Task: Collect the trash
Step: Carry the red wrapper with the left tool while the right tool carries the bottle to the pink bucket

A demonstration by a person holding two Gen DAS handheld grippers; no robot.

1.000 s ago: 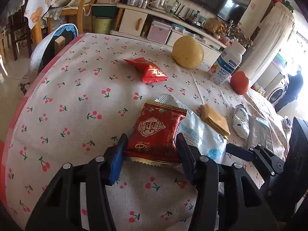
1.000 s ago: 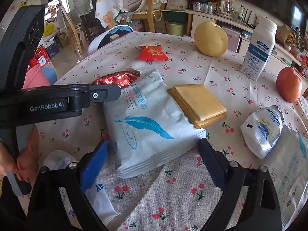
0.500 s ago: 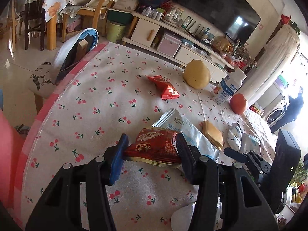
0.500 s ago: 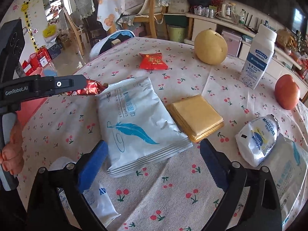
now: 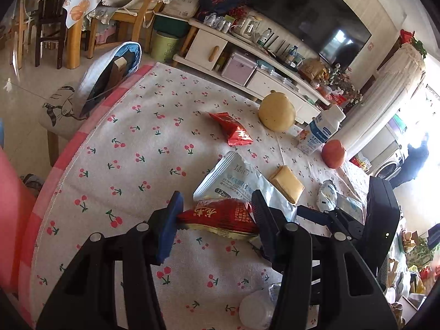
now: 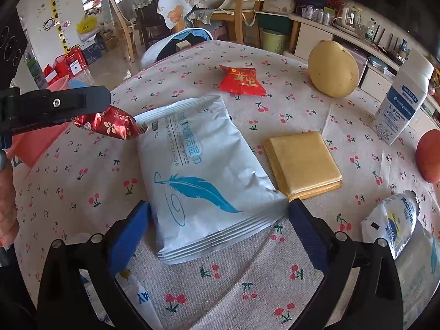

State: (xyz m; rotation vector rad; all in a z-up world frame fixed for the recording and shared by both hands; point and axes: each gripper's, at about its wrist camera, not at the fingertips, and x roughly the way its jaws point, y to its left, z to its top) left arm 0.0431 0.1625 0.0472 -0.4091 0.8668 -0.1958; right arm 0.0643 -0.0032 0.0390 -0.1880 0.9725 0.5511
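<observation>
My left gripper [image 5: 216, 209] is shut on a red snack packet [image 5: 220, 216] and holds it a little above the cherry-print tablecloth [image 5: 132, 148]. In the right wrist view the same packet [image 6: 110, 123] hangs from the left gripper's finger [image 6: 55, 104] at the left. My right gripper [image 6: 218, 209] hovers over a white wipes pack with a blue feather [image 6: 200, 170]. Its jaws are opening, with the pack's near end lying between the pads, untouched. A second red packet [image 6: 242, 79] lies farther back.
A flat gold packet [image 6: 302, 162] lies right of the wipes pack, and a white-blue pouch [image 6: 393, 222] at the right edge. A yellow fruit [image 6: 332, 68], a white bottle [image 6: 404, 101] and a red fruit [image 6: 429, 156] stand behind. A pink bin [image 6: 35, 143] sits off the table's left.
My left gripper has lifted the red packet off the wipes pack and drawn it back to the left. My right gripper's jaws have spread wider around the wipes pack.
</observation>
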